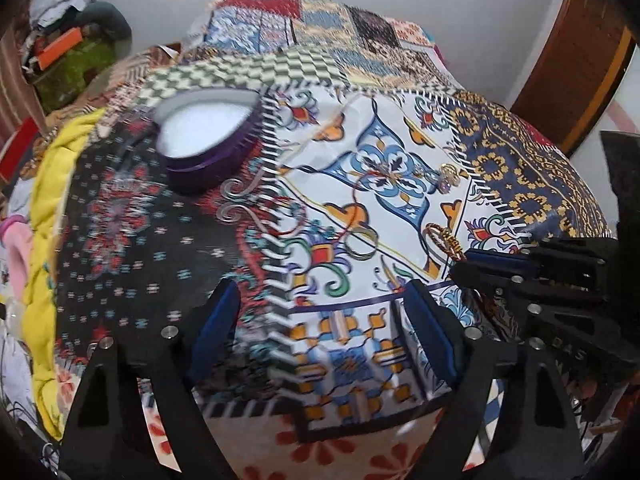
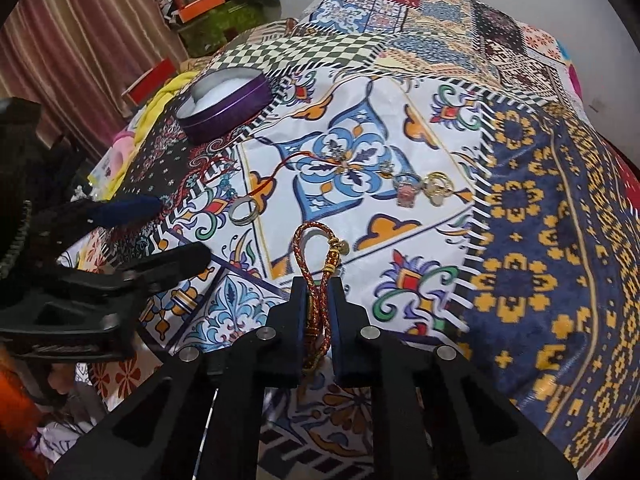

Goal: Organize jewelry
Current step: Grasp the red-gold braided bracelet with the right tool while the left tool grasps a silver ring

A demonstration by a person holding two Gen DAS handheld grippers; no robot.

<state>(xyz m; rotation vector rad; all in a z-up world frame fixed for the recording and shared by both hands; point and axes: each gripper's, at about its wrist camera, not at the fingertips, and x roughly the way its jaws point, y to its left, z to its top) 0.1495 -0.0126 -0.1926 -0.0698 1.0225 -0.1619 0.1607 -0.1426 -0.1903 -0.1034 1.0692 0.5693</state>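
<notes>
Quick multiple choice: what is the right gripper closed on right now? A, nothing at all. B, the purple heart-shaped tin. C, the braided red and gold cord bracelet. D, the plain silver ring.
C: in the right wrist view the right gripper has its fingers pinched on the braided red and gold cord bracelet, while the plain silver ring and the purple heart-shaped tin lie untouched on the patterned cloth.
</notes>
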